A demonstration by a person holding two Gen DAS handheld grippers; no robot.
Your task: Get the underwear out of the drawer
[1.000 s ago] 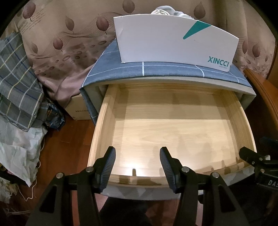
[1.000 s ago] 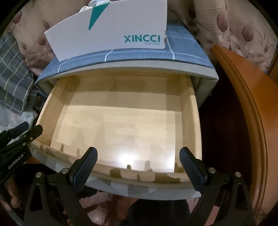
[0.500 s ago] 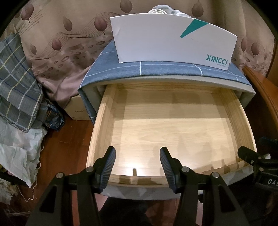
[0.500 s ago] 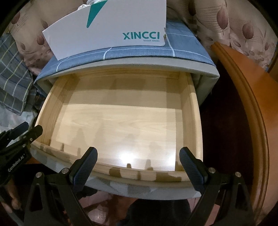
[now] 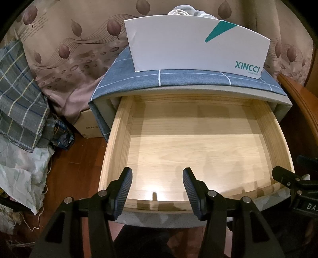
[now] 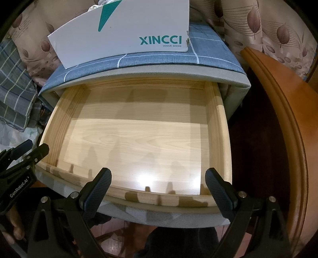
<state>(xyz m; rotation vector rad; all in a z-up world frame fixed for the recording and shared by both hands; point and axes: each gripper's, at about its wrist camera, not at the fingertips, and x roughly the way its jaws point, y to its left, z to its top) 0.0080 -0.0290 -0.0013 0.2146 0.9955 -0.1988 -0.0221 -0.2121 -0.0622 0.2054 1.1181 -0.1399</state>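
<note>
Both grippers hang over the near rim of the pulled-out pale pine drawer point(image 5: 198, 150), the left gripper point(image 5: 157, 185) parted narrowly, the right gripper point(image 6: 158, 185) spread wide, neither holding anything. Ahead of both, the drawer shows only bare boards, with no underwear inside. Beyond it, the left view alone shows pale bunched cloth point(image 5: 183, 11), perhaps the underwear, in the white XINCCI shoe box point(image 5: 188, 45); the right alone shows bare fingers point(image 6: 15, 228).

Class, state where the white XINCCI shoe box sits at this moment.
In both wrist views the white cardboard XINCCI shoe box stands on the blue checked cloth covering the cabinet top, directly above and behind the open pale wooden drawer.
</note>
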